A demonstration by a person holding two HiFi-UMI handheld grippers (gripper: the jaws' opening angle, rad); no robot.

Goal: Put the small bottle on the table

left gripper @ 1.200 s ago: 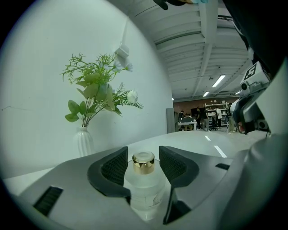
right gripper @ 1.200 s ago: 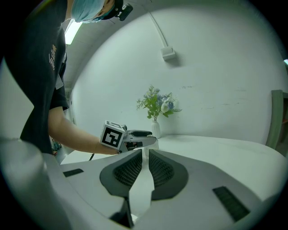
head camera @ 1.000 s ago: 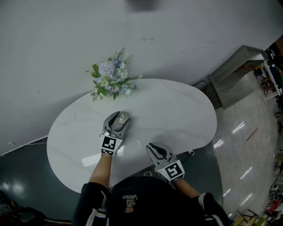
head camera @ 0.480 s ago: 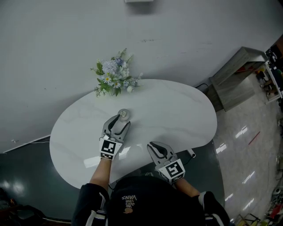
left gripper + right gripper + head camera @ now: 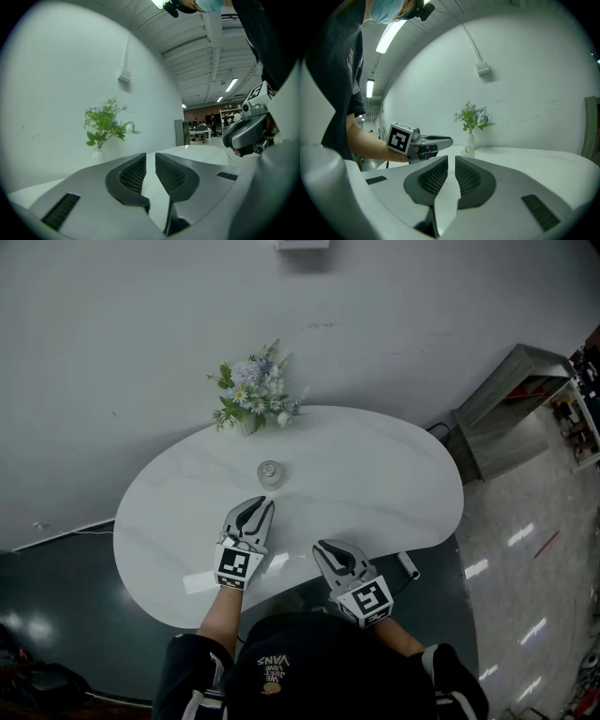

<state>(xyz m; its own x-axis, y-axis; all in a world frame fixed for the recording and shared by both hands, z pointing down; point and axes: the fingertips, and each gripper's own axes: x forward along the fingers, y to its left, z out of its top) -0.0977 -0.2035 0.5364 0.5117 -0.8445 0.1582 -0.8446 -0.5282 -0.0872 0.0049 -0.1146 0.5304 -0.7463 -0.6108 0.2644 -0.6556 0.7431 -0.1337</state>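
Observation:
The small clear bottle stands upright by itself on the white oval table, in front of the flowers. In the right gripper view the bottle is tiny beside the vase. My left gripper is a short way nearer than the bottle and apart from it. Its jaws have just been closing and now stand nearly together with nothing between them. The bottle is hidden in the left gripper view. My right gripper hovers at the table's near edge, shut and empty.
A white vase of blue and white flowers stands at the table's far edge against the grey wall. A grey cabinet stands on the floor at the right. The person's body is at the near edge.
The left gripper let go of the bottle and drew back toward the person, and its jaws came together. The bottle stays on the table. The right gripper drifted slightly nearer.

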